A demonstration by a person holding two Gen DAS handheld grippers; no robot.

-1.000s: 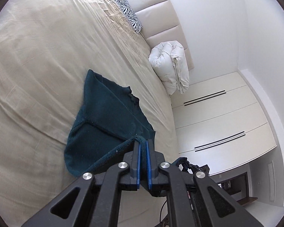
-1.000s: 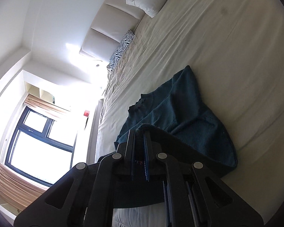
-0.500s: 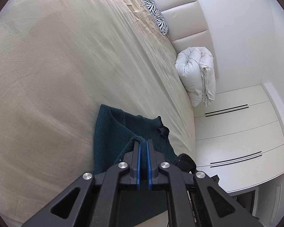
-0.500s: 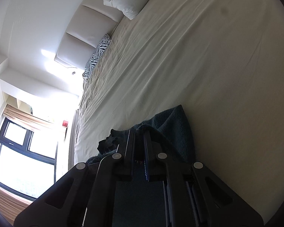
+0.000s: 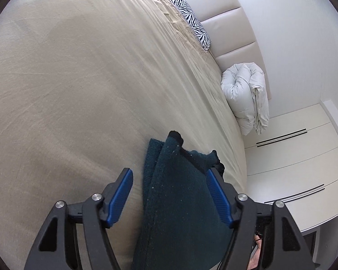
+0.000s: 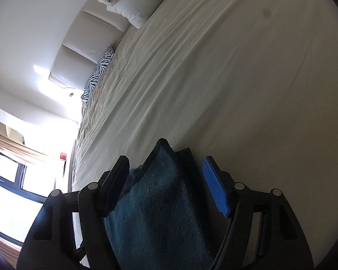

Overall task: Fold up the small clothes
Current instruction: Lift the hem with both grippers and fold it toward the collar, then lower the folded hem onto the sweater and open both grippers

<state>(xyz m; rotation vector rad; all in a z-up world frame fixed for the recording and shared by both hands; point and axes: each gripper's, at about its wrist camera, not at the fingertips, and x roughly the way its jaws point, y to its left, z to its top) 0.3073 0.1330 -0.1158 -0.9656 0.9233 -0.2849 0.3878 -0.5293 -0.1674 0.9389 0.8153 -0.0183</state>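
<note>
A dark teal knitted garment (image 5: 178,193) lies folded over on the beige bed sheet (image 5: 78,90) near the bed's edge. In the left wrist view my left gripper (image 5: 169,175) is open, its blue-padded fingers (image 5: 121,193) apart on either side of the cloth. In the right wrist view the same garment (image 6: 155,198) lies between the spread fingers of my right gripper (image 6: 164,164), which is open too. Neither gripper grips the cloth.
A rolled white duvet (image 5: 247,99) and a zebra-print pillow (image 5: 191,20) lie by the padded headboard (image 5: 227,27). White wardrobe doors (image 5: 293,162) stand beside the bed. A window (image 6: 9,193) shows at the left of the right wrist view.
Both grippers carried the garment's edge forward over itself, then opened and let it go. The cloth now lies doubled over between the fingers.
</note>
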